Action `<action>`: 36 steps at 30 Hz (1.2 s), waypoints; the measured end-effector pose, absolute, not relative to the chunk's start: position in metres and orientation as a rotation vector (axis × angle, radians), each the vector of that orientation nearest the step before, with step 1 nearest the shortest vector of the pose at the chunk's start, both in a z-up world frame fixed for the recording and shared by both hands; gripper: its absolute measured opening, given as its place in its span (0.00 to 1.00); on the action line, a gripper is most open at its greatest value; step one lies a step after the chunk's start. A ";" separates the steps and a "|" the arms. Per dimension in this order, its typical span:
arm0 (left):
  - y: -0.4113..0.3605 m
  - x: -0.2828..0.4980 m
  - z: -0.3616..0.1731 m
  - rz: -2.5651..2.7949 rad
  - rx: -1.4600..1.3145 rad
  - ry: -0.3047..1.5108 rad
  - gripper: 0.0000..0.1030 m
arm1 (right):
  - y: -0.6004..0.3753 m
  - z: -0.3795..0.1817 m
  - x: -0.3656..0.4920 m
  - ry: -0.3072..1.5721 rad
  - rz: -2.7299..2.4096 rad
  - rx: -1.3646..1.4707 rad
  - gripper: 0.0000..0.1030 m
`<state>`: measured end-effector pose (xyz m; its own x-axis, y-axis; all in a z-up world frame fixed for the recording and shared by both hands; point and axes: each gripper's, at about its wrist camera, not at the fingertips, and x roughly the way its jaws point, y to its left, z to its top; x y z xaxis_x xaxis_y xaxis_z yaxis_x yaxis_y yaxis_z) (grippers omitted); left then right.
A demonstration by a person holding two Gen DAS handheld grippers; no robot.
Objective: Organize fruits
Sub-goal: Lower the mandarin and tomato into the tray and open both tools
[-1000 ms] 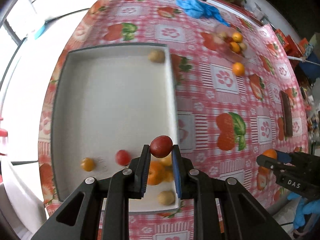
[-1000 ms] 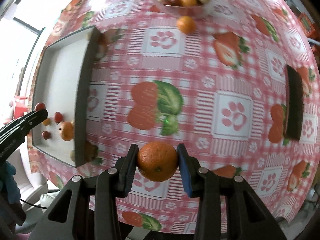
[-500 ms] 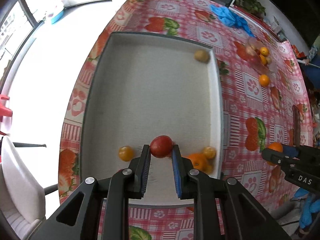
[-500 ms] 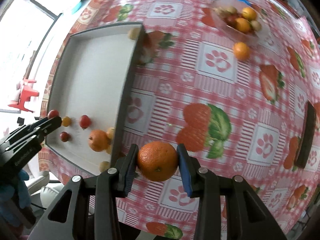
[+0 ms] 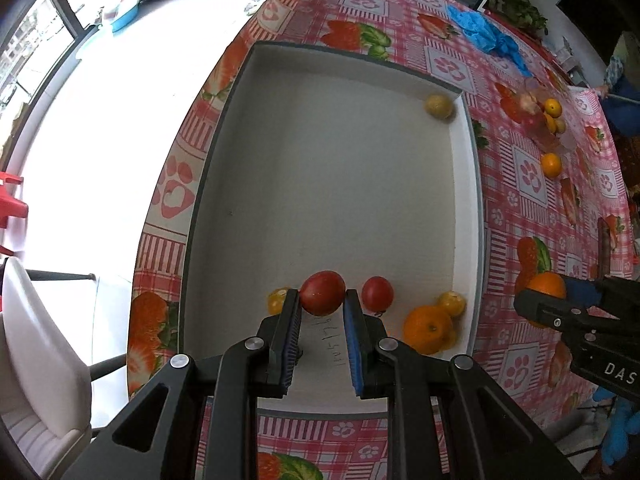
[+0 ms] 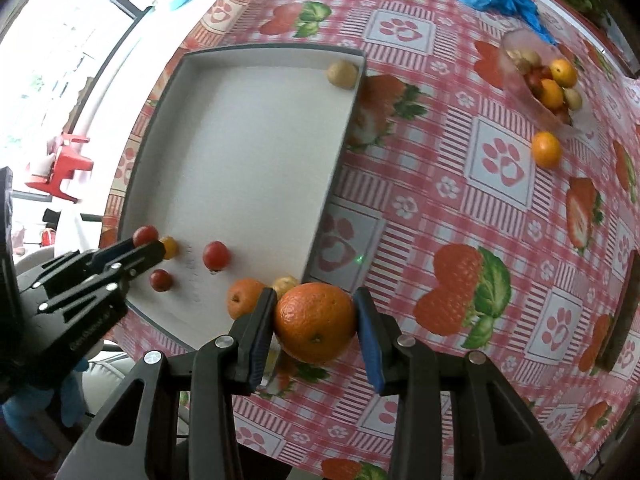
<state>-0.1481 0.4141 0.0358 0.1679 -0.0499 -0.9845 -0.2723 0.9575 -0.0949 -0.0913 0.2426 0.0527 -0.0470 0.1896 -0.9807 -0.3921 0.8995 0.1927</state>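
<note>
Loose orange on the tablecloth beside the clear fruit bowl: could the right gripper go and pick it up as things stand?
Probably not yet. The right gripper is already shut on a large orange, so its jaws are full. The loose orange itself lies uncovered on the tablecloth, with nothing between.

A: Any writing to read?
B: "DAS" in white on the right gripper (image 5: 538, 305). Handwriting on the tray (image 5: 340, 200) floor and print on the left gripper (image 6: 149, 249) are illegible.
</note>
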 end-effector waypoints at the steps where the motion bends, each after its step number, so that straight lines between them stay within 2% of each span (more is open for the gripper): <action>1: 0.414 -0.148 0.035 0.160 -0.273 1.401 0.22 | 0.245 0.053 -0.090 1.548 0.478 -0.162 0.41; 36: 0.416 -0.134 0.022 0.171 -0.240 1.435 0.22 | 0.291 0.035 -0.076 1.581 0.543 -0.170 0.42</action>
<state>-0.1337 0.4159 0.0224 0.1298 -0.0278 -0.9911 -0.2596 0.9638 -0.0610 -0.0757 0.2909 0.0347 -0.0979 0.2154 -0.9716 -0.4266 0.8730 0.2366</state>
